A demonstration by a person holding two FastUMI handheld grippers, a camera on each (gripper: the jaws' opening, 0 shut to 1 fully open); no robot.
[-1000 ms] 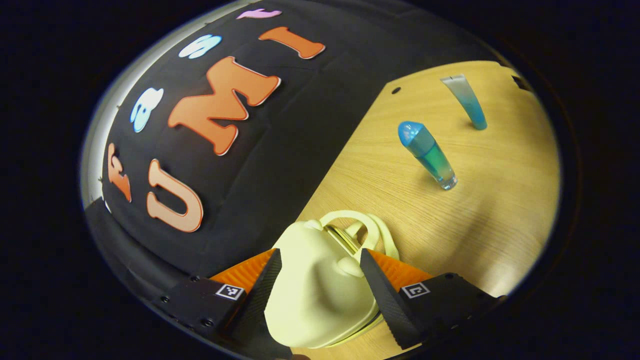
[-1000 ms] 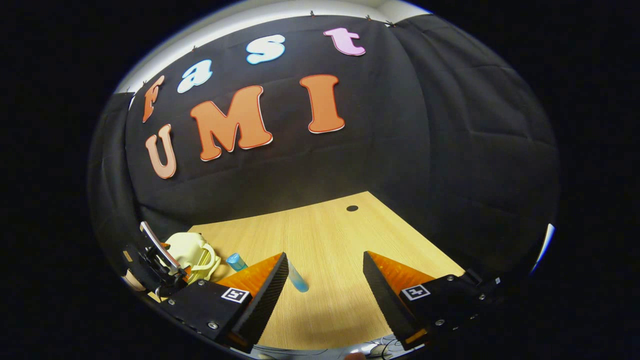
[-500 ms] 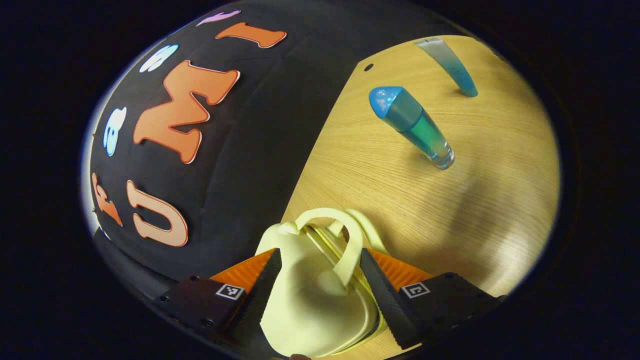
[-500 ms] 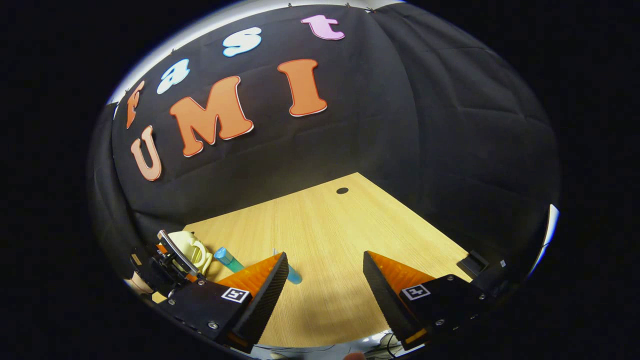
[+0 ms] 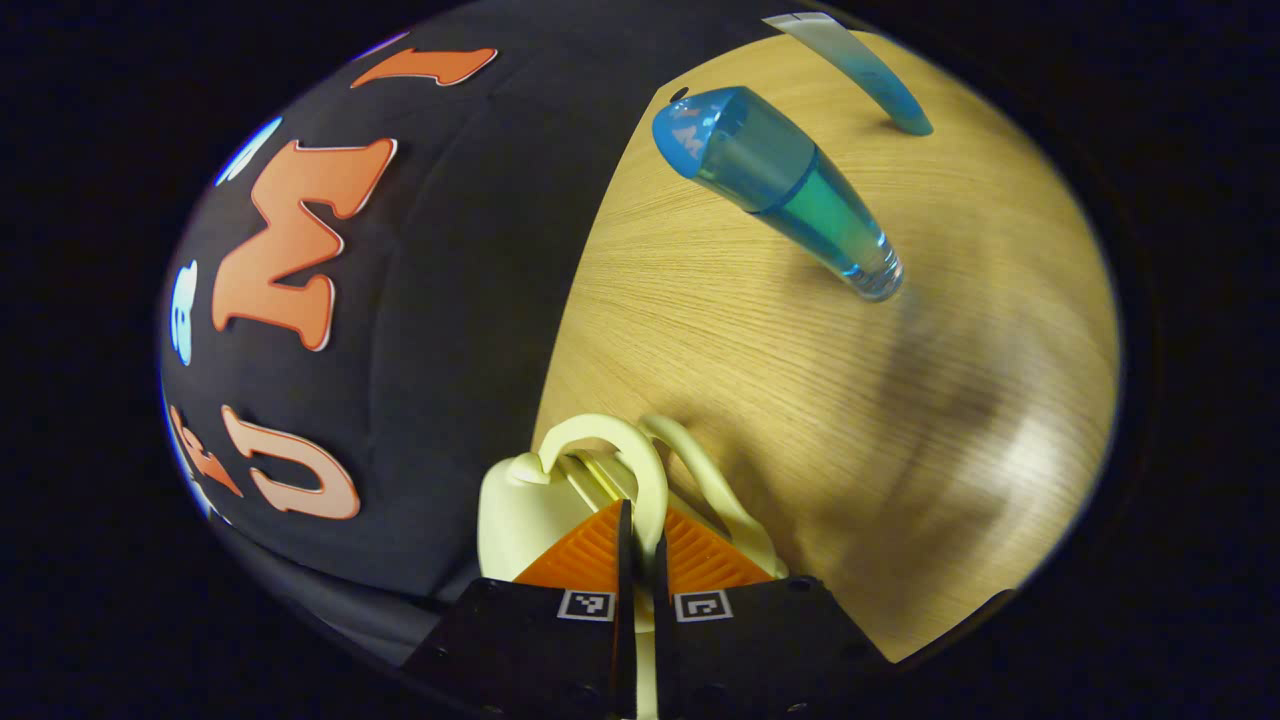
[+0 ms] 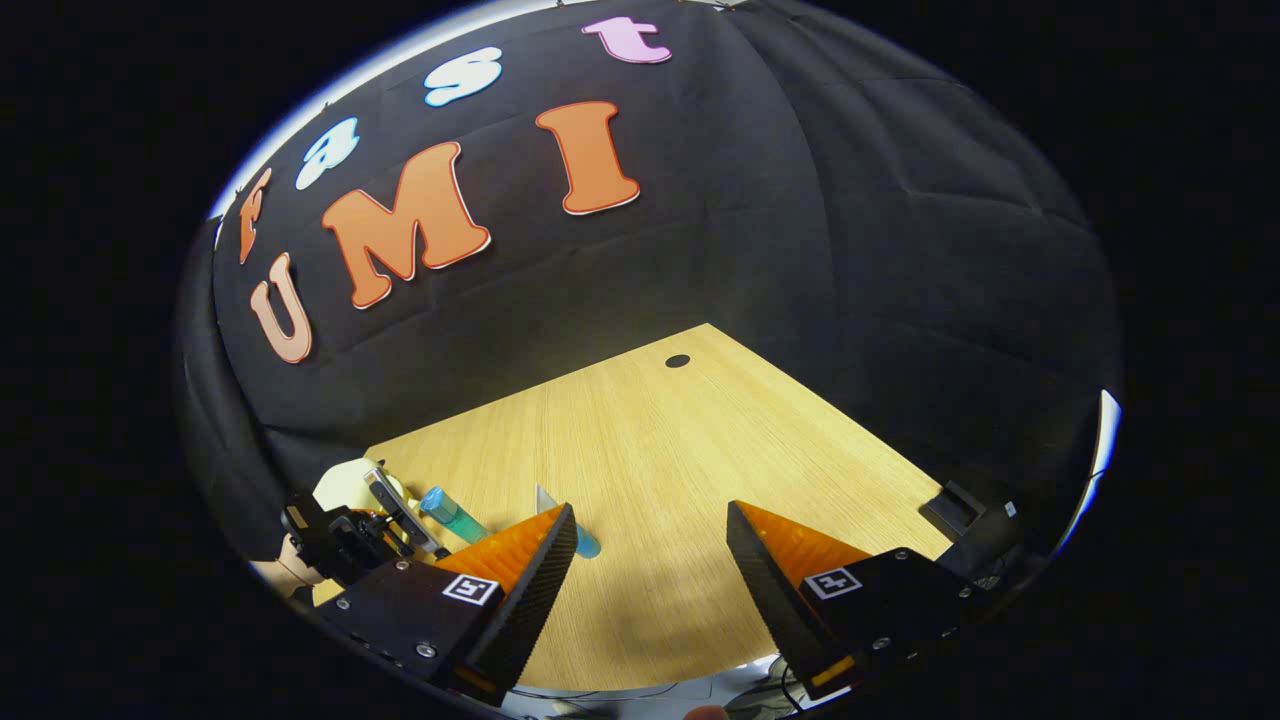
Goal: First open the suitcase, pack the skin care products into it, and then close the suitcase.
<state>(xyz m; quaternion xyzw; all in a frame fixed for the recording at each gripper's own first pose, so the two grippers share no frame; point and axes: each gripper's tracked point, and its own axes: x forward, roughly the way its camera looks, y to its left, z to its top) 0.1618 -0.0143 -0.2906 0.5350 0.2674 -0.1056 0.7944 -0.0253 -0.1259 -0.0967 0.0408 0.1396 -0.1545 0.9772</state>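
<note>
The left gripper (image 5: 636, 520) pinches the suitcase's (image 5: 515, 505) thin handle (image 5: 640, 465) (stiff, light plastic, probably). The right gripper (image 6: 650, 545), beyond the suitcase, gapes empty.

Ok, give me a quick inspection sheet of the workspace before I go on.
Surface: light wooden table, round hole near far corner.
Job's things: small pale-yellow suitcase, looks closed; blue-capped clear bottle and blue squeeze tube both standing on the table, unpacked.
Clutter: nothing seen.
Grippers: left hand-held gripper shut on the pale-yellow suitcase handle; right hand-held gripper open, empty, above the table.
Cables: some at the near table edge.
Surroundings: black cloth wall.
</note>
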